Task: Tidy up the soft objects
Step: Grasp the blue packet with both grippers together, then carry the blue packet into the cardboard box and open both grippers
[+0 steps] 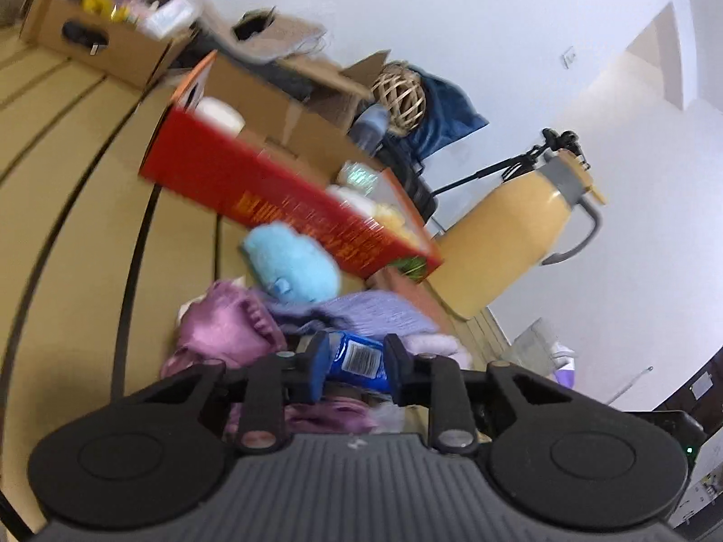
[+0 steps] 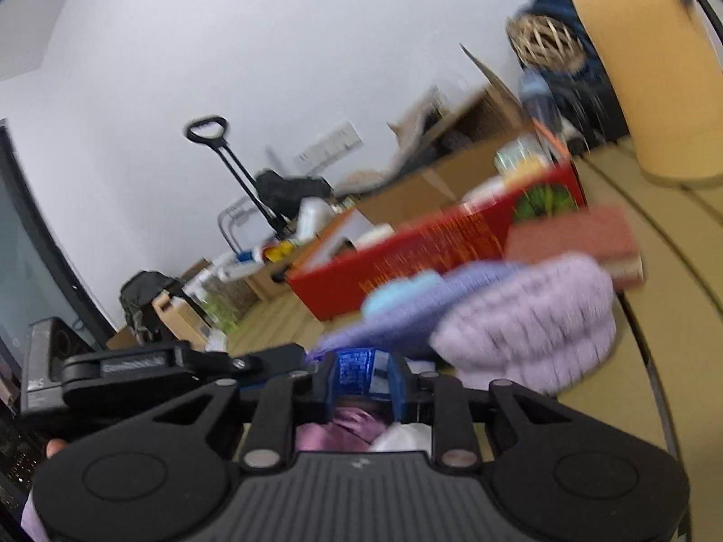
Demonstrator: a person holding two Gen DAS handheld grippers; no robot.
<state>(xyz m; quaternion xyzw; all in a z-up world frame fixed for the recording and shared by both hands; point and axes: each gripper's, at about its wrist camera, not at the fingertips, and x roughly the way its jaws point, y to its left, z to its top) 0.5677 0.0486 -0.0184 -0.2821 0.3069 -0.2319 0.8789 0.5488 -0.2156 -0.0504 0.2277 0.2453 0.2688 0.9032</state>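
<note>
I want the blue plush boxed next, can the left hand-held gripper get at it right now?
Probably not yet: the left hand-held gripper is shut on a blue packet. The blue plush itself lies uncovered ahead, beside the red box.

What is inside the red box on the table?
In the red box, white rounded items show near one end, and a pale yellow fluffy item and a clear wrapped packet near the other. The box's wall hides everything lower.

Soft pile (image 1: 253, 325) lay close ahead of left tool (image 1: 357, 361). Red box (image 1: 280, 198) blocked way behind pile; yellow jug (image 1: 510, 230) stood right of it. Bare counter (image 1: 81, 171) open to left.
</note>
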